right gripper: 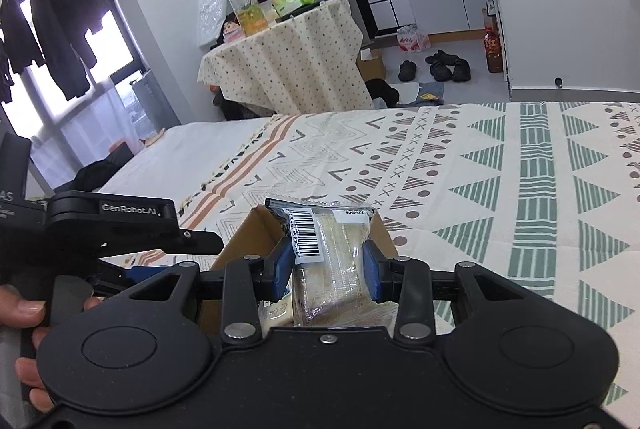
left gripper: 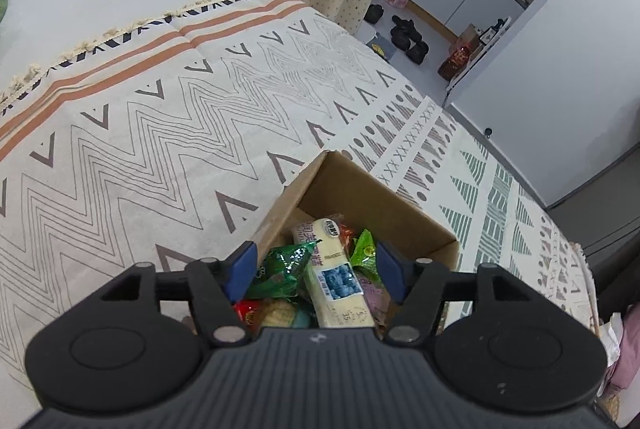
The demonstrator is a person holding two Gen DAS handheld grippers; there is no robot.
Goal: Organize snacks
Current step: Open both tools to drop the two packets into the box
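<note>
- Right gripper [right gripper: 327,271]: its blue pads [right gripper: 282,269] are pinched on both sides of a clear-wrapped snack packet [right gripper: 328,269] with a barcode sticker near the top. The packet is up off the bed, right above the open cardboard box [right gripper: 240,249].
- Left gripper [left gripper: 314,271]: jaws spread fairly wide, nothing between them. It hangs over the same cardboard box [left gripper: 360,189], and as far as I can tell the fingertips aren't touching any of the snacks.
- Inside the box from the left wrist view: a long pale bar packet with a blue picture label [left gripper: 334,269] lying on top, a shiny green wrapper [left gripper: 284,269] to its left, another green one [left gripper: 365,249] to its right, plus a red wrapper [left gripper: 246,311] tucked down in the near corner. Pretty full pile.
- The box sits on a bed with a patterned blanket [left gripper: 160,129], zigzags and triangles all over.
- In the right wrist view the left gripper's body [right gripper: 120,225] crowds in just beside the box on the left, person's hand [right gripper: 24,313] wrapped round its handle.
- Further back: a small table under a dotted cloth [right gripper: 288,69] with bottles on it, and black shoes [right gripper: 444,65] on the floor.
</note>
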